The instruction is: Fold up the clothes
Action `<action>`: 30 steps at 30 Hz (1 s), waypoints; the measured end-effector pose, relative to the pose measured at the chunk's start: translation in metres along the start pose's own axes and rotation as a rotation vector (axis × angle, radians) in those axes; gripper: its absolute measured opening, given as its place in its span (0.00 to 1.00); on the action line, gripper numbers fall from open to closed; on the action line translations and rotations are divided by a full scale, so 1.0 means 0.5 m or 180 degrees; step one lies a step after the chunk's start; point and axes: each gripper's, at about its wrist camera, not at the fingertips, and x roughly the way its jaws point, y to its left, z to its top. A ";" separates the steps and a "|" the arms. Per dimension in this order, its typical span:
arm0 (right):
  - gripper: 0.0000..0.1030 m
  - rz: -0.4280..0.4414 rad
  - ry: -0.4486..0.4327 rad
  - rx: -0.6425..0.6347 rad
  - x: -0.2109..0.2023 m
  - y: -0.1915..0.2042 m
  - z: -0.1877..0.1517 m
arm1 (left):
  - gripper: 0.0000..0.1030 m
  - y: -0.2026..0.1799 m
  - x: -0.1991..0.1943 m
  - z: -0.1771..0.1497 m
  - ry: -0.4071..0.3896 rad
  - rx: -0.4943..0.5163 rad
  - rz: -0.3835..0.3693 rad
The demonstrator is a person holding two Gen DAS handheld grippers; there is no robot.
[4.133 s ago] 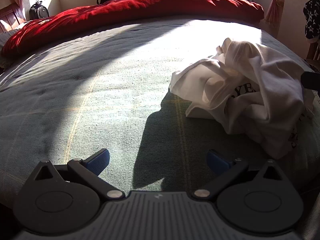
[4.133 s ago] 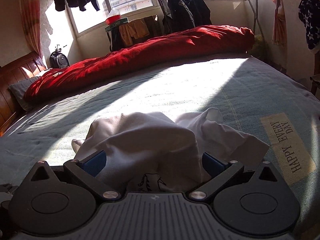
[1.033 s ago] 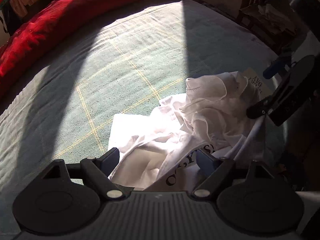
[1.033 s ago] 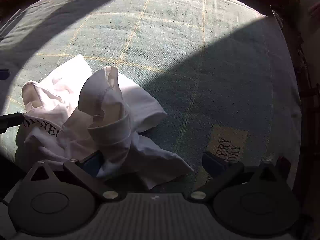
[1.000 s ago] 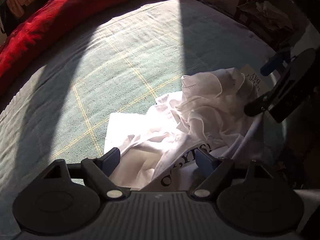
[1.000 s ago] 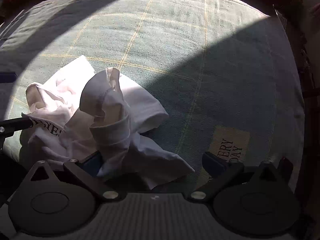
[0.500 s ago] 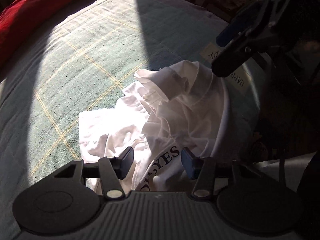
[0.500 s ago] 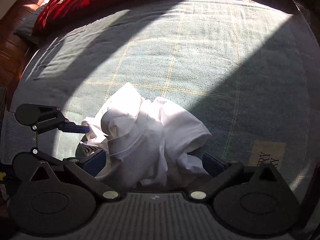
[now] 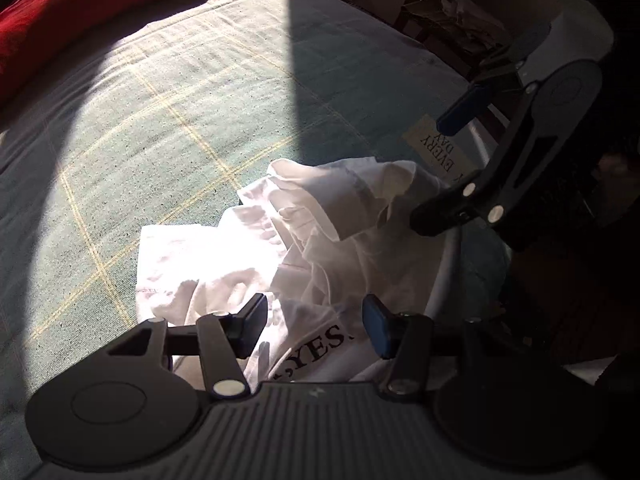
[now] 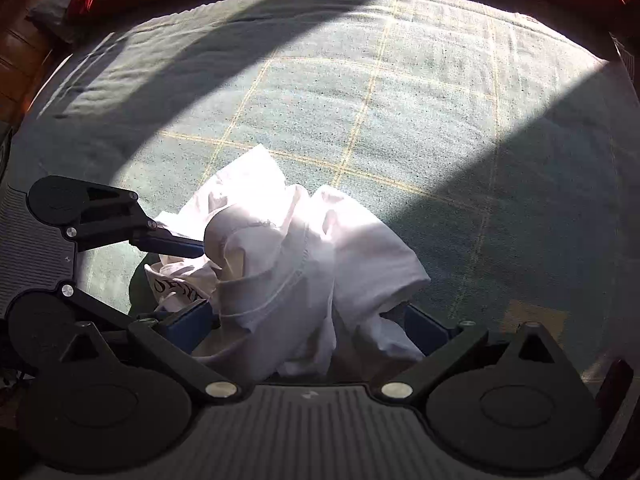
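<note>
A crumpled white T-shirt (image 9: pixel 328 208) with black "YES" lettering lies bunched on the green checked bed cover (image 9: pixel 180 100). My left gripper (image 9: pixel 314 322) points down over its near edge, jaws half closed. The printed part sits loosely between the pads, which do not squeeze it. In the right wrist view the shirt (image 10: pixel 288 256) rises in a heap between the wide-open fingers of my right gripper (image 10: pixel 308 324). A fold drapes against that gripper's left finger. One finger (image 10: pixel 168 245) of the left gripper pokes into the heap from the left. The right gripper's blue finger (image 9: pixel 464 110) shows at the upper right.
A red duvet (image 9: pixel 60 8) lies along the far side of the bed. A sewn label reading "EVERY DAY" (image 9: pixel 440 148) marks the cover beside the shirt. The bed's edge and dark furniture (image 9: pixel 460 20) lie beyond it. A grey pillow (image 10: pixel 52 12) and wooden headboard sit at the far left.
The left jaws have narrowed from wide to about half. Both grippers have tipped down over the shirt and drawn close together, and the heap now sits between the right fingers.
</note>
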 end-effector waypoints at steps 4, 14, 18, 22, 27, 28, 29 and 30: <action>1.00 -0.0307 0.0171 0.0199 0.022 -0.063 -0.019 | 0.49 0.003 0.001 -0.003 0.0003 -0.0072 -0.0014; 1.00 -0.0388 0.0407 0.0420 0.079 -0.126 -0.074 | 0.49 -0.033 0.027 0.054 -0.0083 0.0069 -0.0140; 1.00 -0.0229 0.0341 0.0607 0.060 -0.148 -0.094 | 0.49 -0.030 0.042 0.062 -0.0034 -0.0024 -0.0183; 1.00 -0.0129 0.0183 0.0547 0.021 -0.136 -0.093 | 0.43 -0.019 0.066 0.070 0.0061 -0.0279 -0.0283; 1.00 -0.0133 0.0050 0.0392 -0.008 -0.109 -0.097 | 0.29 0.000 0.075 0.061 0.0161 -0.0704 -0.0414; 1.00 -0.0123 0.0028 0.0384 -0.013 -0.109 -0.098 | 0.22 0.002 0.072 0.058 0.0149 -0.0762 -0.0450; 1.00 -0.0106 0.0010 0.0385 -0.018 -0.110 -0.100 | 0.16 0.003 0.068 0.056 0.0136 -0.0820 -0.0485; 1.00 -0.0095 -0.0005 0.0393 -0.022 -0.112 -0.102 | 0.16 0.002 0.069 0.055 0.0136 -0.0840 -0.0509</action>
